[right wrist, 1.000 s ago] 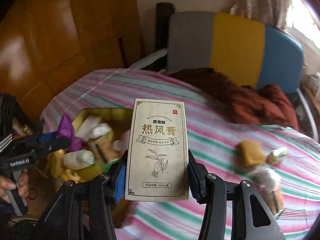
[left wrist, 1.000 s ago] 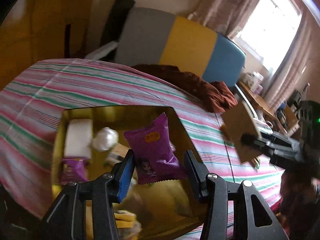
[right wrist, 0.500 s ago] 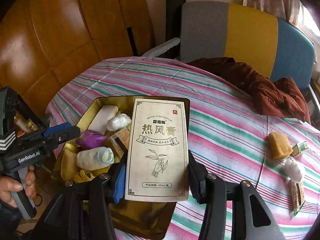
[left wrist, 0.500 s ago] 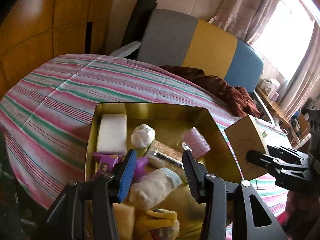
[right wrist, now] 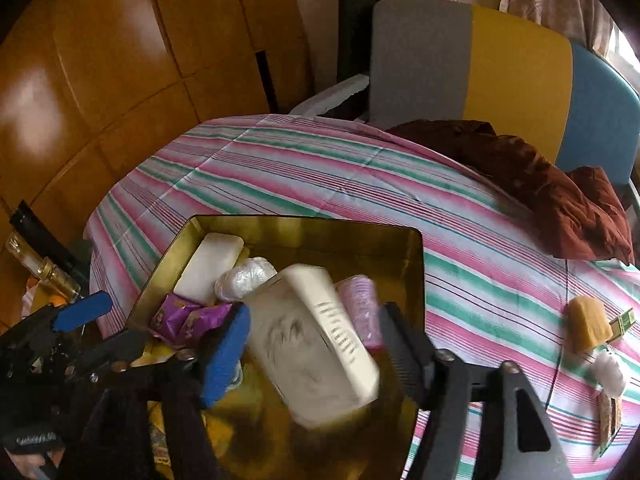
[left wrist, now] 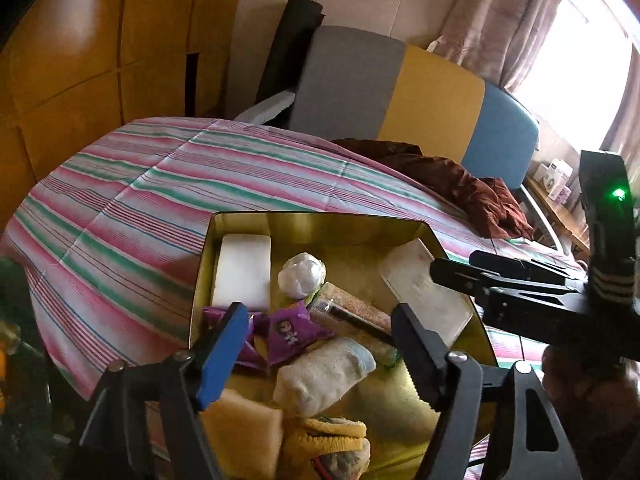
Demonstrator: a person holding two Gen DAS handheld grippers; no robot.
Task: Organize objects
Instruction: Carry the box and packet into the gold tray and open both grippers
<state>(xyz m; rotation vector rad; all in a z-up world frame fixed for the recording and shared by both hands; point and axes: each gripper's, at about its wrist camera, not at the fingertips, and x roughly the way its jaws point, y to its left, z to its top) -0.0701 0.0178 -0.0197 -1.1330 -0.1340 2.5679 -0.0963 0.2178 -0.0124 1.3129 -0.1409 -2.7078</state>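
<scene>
Left wrist view: the left gripper (left wrist: 316,344) hangs over the gold tin (left wrist: 320,220), its jaws opening with nothing pinched. The purple snack packet (left wrist: 292,330) lies loose in the tin between and just beyond the fingertips, apart from both pads. A white block (left wrist: 242,274) sits beyond the left finger against the tin's left wall; a white wrapped ball (left wrist: 302,274) lies straight ahead. The right gripper (left wrist: 460,280) crowds the tin's right rim. Striped cloth (left wrist: 140,208) beyond the far rim is bare.

Right wrist view: the right gripper's (right wrist: 314,340) jaws are opening. The cream box (right wrist: 320,340), blurred and tilted, sits between the fingers over the tin (right wrist: 300,224); contact with the pads cannot be told. A pink roll (right wrist: 360,304) lies beside the right finger.
</scene>
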